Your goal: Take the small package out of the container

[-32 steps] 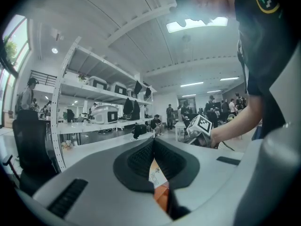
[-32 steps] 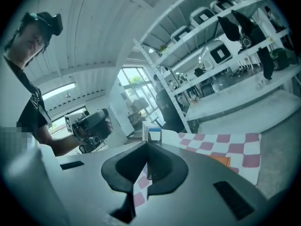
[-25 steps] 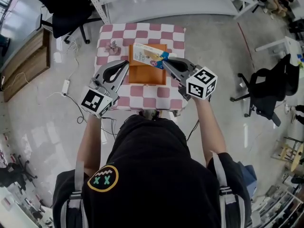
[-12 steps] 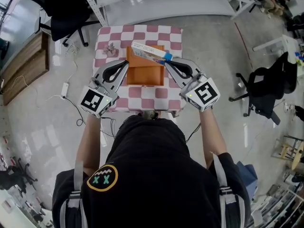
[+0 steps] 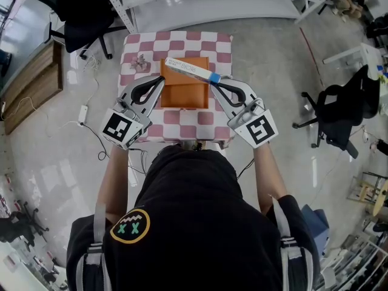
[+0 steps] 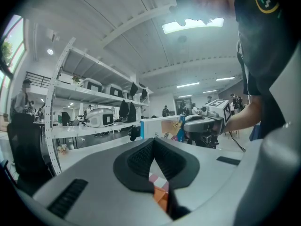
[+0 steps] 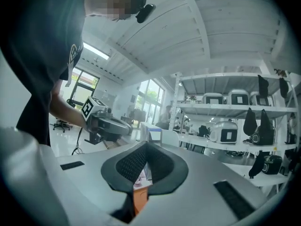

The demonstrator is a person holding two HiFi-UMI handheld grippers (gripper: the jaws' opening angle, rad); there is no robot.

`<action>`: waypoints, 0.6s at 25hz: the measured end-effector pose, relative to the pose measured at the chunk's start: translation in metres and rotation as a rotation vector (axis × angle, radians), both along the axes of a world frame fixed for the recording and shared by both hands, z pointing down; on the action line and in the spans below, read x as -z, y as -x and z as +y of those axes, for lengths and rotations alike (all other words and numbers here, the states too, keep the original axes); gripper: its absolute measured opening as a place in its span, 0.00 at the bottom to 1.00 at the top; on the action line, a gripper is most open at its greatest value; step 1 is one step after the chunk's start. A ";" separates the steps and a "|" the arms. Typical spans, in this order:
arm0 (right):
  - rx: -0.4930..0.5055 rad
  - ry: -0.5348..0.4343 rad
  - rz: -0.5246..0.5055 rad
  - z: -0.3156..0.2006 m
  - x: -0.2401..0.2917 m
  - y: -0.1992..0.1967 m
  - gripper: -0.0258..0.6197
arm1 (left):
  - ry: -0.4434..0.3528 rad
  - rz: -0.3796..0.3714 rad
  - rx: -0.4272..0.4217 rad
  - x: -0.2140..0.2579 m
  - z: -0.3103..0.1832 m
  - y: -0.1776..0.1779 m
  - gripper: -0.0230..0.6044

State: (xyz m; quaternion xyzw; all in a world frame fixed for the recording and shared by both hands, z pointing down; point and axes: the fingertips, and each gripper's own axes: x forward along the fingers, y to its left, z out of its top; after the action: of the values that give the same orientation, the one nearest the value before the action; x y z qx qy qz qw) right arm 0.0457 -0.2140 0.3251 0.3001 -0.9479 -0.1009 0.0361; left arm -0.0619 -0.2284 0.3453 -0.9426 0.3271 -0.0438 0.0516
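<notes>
Small package: flat white box, blue end, slanting edge-on over the container's far side, pinched in the right gripper. Container: shallow orange tray.

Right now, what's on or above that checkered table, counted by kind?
Grippers: 2 (left gripper, right gripper)
Package: 1
Container: 1
Small object: 1
Total: 5

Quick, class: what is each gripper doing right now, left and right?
Left gripper: jaws closed, nothing seen between them, tips at the orange container's edge.
Right gripper: jaws closed on the small package's blue end.
</notes>
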 end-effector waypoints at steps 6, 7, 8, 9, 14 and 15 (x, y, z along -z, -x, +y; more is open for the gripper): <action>-0.021 0.001 -0.005 -0.003 0.000 -0.004 0.07 | 0.002 -0.002 -0.005 -0.001 0.002 -0.001 0.06; -0.023 0.000 -0.007 -0.003 0.001 -0.005 0.07 | 0.002 -0.002 -0.004 0.000 0.002 -0.001 0.06; -0.023 -0.001 -0.008 -0.003 0.002 -0.005 0.07 | 0.001 -0.001 -0.002 0.000 0.002 -0.002 0.06; -0.024 -0.002 -0.007 -0.003 0.002 -0.006 0.07 | 0.001 0.000 -0.002 0.001 0.002 -0.002 0.06; -0.024 -0.011 0.002 -0.004 0.001 -0.003 0.07 | 0.007 -0.002 -0.011 0.000 0.003 -0.002 0.06; -0.024 -0.012 0.002 -0.004 0.001 -0.003 0.07 | 0.008 -0.001 -0.011 0.000 0.003 -0.001 0.06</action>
State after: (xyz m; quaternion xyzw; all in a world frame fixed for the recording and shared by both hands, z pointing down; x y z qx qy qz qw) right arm 0.0489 -0.2175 0.3242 0.3114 -0.9436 -0.1065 0.0363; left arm -0.0605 -0.2256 0.3453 -0.9445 0.3218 -0.0453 0.0480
